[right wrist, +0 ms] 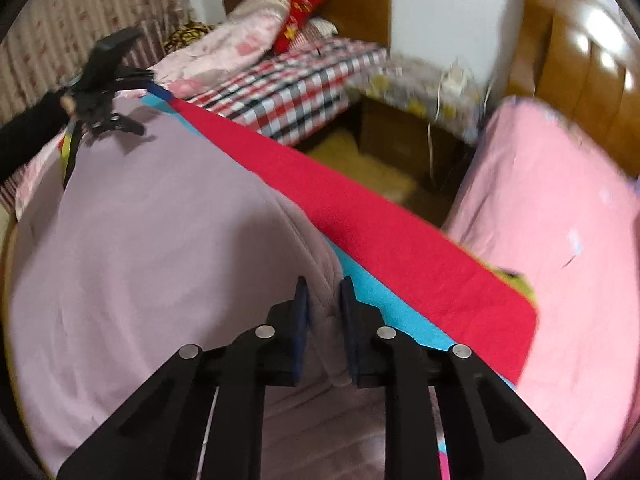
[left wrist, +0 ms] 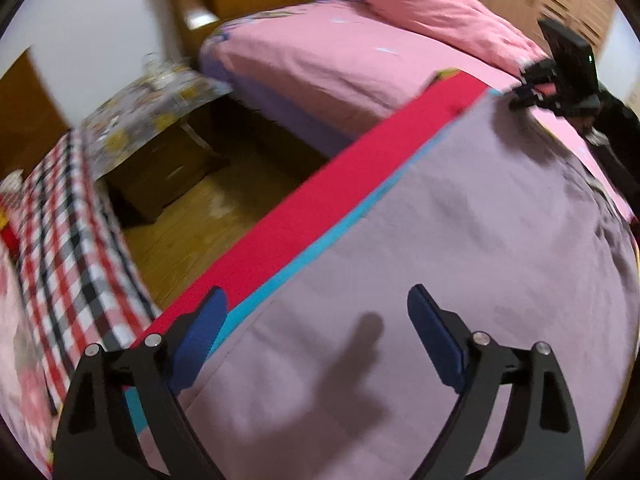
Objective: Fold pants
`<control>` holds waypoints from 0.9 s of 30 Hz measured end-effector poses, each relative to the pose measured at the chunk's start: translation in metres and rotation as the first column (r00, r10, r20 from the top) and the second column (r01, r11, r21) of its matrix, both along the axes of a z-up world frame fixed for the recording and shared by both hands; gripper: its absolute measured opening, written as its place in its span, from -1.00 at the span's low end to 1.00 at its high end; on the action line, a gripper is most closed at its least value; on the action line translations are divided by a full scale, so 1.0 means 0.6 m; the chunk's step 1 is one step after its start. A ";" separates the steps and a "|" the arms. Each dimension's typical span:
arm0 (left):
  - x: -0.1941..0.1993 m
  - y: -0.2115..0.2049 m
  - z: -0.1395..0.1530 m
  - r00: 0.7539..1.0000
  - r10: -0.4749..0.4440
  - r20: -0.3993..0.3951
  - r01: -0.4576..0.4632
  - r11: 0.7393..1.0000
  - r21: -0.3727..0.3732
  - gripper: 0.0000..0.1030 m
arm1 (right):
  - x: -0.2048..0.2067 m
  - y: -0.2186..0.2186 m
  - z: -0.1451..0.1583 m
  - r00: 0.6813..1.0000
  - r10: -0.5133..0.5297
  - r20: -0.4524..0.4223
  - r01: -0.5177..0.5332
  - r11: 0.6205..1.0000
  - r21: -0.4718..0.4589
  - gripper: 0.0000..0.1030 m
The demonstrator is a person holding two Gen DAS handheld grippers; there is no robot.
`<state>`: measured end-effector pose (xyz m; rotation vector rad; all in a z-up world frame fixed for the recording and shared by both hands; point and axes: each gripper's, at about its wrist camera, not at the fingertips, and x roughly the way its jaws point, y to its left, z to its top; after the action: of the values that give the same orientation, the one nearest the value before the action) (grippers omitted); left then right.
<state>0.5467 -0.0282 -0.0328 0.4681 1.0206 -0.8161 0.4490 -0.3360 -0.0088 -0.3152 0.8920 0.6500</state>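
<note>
- Pants (left wrist: pixel 460 240): mauve, spread flat over a desk w/ red cloth (left wrist: pixel 340 184) and a turquoise strip (left wrist: pixel 320 240) under them. Both cloths show only along the pants' far edge.
- Left tool (left wrist: pixel 316 336): jaws wide, nothing between the blue pads (left wrist: pixel 202 336). It hangs just above the pants' far edge at the left end. The left pad sits over the turquoise/red border, the right pad over plain mauve fabric. Its shadow falls on the pants between the fingers.
- Right tool (right wrist: pixel 324 332): jaws narrow, closed onto a bunched ridge of pants fabric (right wrist: pixel 324 320) at the pants' right end, near the far edge. Pads (right wrist: pixel 302 320) press the fold from both sides. Turquoise strip lies just beside the right pad.
- From the left wrist view the right tool (left wrist: pixel 532 92) is small at the pants' far-right corner, w/ a dark sleeve (left wrist: pixel 616 136) behind it.
- From the right wrist view the left tool (right wrist: pixel 116 92) is at the opposite corner of the pants, fingers apart.
- Beyond the pants' far edge: pink bed (left wrist: pixel 320 52), plaid bed (right wrist: pixel 296 92), wood floor (left wrist: pixel 208 208) between.
</note>
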 end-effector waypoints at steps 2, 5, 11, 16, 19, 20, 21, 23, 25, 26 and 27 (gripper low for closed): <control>-0.002 -0.011 -0.001 0.999 -0.034 -0.002 0.034 0.999 0.000 0.76 | -0.027 0.002 0.023 0.998 -0.001 0.058 0.001 1.000 0.008 -0.65; 0.010 -0.015 -0.005 0.999 -0.036 -0.032 0.036 0.999 0.000 0.76 | -0.060 0.002 0.045 0.994 -0.008 0.111 0.006 1.000 0.015 -0.66; 0.032 0.018 -0.019 0.987 0.051 -0.153 -0.056 0.998 -0.028 -0.24 | -0.139 -0.001 0.091 0.981 -0.055 0.186 0.053 0.998 0.016 -0.67; -0.044 0.038 0.052 0.996 0.091 0.011 -0.091 0.996 -0.014 -0.82 | -0.175 0.033 0.108 0.965 -0.108 0.239 0.123 0.991 -0.050 -0.68; -0.130 0.062 0.142 0.978 0.123 0.171 -0.116 0.992 -0.051 -0.82 | -0.234 0.037 0.146 0.946 -0.129 0.299 0.143 0.989 -0.025 -0.68; -0.176 0.071 0.179 0.964 0.126 0.232 -0.114 0.991 -0.066 -0.82 | -0.256 0.038 0.157 0.939 -0.131 0.320 0.143 0.990 -0.015 -0.68; -0.219 0.078 0.207 0.952 0.119 0.283 -0.104 0.992 -0.067 -0.82 | -0.289 0.039 0.172 0.928 -0.134 0.347 0.143 0.990 -0.003 -0.68; -0.310 0.086 0.245 0.925 0.095 0.368 -0.081 0.995 -0.054 -0.82 | -0.348 0.041 0.192 0.915 -0.140 0.378 0.143 0.989 0.020 -0.68; -0.390 0.093 0.254 0.913 0.080 0.400 -0.066 0.997 -0.048 -0.82 | -0.418 0.046 0.194 0.912 -0.138 0.387 0.137 0.990 0.031 -0.68; -0.428 0.096 0.251 0.912 0.078 0.404 -0.064 0.997 -0.047 -0.81 | -0.439 0.049 0.189 0.914 -0.136 0.383 0.135 0.990 0.030 -0.68; -0.473 0.100 0.240 0.913 0.077 0.400 -0.062 0.997 -0.051 -0.81 | -0.472 0.051 0.176 0.918 -0.139 0.372 0.138 0.990 0.030 -0.68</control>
<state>0.2629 0.0320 0.1113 0.5384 0.6339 -0.6384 0.1656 -0.3057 0.0968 -0.3552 0.5405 0.4392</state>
